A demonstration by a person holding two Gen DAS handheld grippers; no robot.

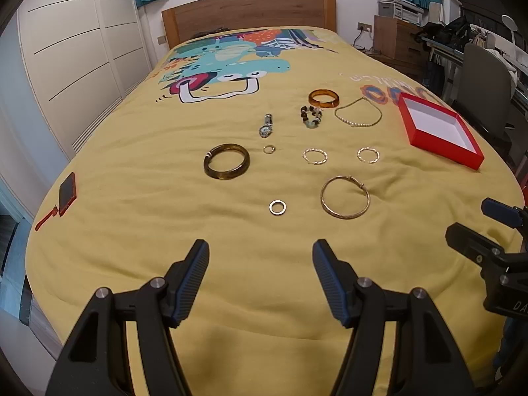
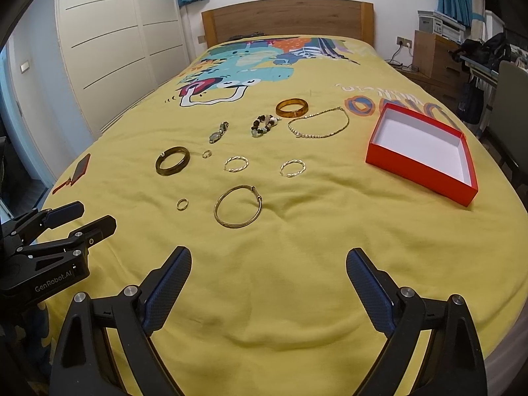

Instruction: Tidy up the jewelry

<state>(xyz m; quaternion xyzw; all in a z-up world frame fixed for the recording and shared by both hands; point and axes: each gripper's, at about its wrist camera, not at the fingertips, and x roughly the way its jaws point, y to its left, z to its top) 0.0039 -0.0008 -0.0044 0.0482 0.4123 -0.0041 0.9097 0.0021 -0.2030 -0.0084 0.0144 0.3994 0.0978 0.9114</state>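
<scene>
Jewelry lies spread on a yellow bedspread (image 1: 132, 224). A thin gold bangle (image 1: 345, 197) (image 2: 238, 206) and a small ring (image 1: 277, 207) (image 2: 182, 204) lie nearest. Farther are a dark bangle (image 1: 226, 161) (image 2: 172, 160), two twisted hoops (image 1: 315, 156) (image 1: 368, 154), a tiny ring (image 1: 269, 149), a watch (image 1: 266, 126), a beaded bracelet (image 1: 310, 117), an amber bangle (image 1: 323, 98) and a pearl necklace (image 1: 358, 112). An empty red box (image 1: 439, 130) (image 2: 422, 151) sits at the right. My left gripper (image 1: 260, 250) and right gripper (image 2: 269, 259) are open and empty, short of the jewelry.
A red phone (image 1: 67, 194) lies at the bed's left edge. A wooden headboard (image 1: 247, 13) stands at the far end, white wardrobe doors (image 1: 76, 43) on the left, a chair (image 1: 485, 79) and cluttered desk on the right.
</scene>
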